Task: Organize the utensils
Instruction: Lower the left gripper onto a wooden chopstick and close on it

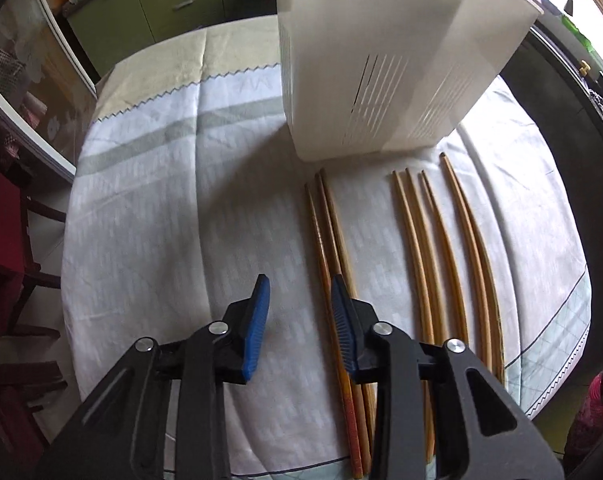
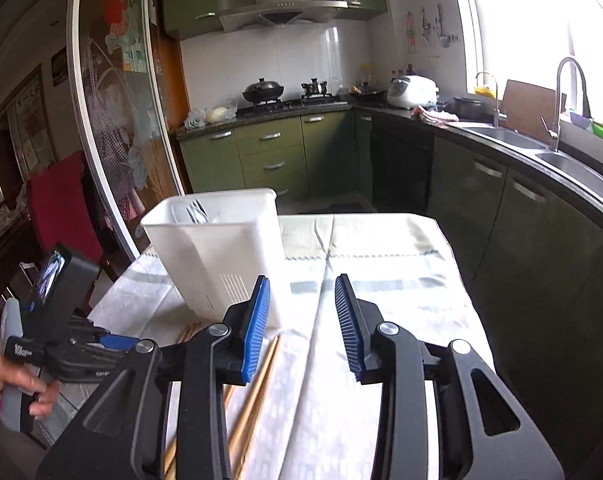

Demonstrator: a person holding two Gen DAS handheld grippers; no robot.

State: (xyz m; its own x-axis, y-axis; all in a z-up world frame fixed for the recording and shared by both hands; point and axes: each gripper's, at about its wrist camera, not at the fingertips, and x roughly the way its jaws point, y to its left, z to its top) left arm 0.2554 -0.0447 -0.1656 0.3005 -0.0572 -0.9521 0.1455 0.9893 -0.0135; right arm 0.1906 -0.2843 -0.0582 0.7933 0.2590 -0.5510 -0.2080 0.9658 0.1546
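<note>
Left gripper (image 1: 300,328) spread, empty, angled steeply down; chopsticks (image 1: 333,240) just right of its gap, may pinch cloth (image 1: 149,208) and miss. Holder (image 1: 381,60) straight ahead. Right gripper (image 2: 302,326) spread, empty, tilted gently down; chopsticks (image 2: 257,396) under its left finger, could scatter.

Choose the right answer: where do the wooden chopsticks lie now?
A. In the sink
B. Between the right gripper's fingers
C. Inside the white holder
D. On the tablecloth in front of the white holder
D: the chopsticks lie flat on the tablecloth, just before the white holder.
</note>
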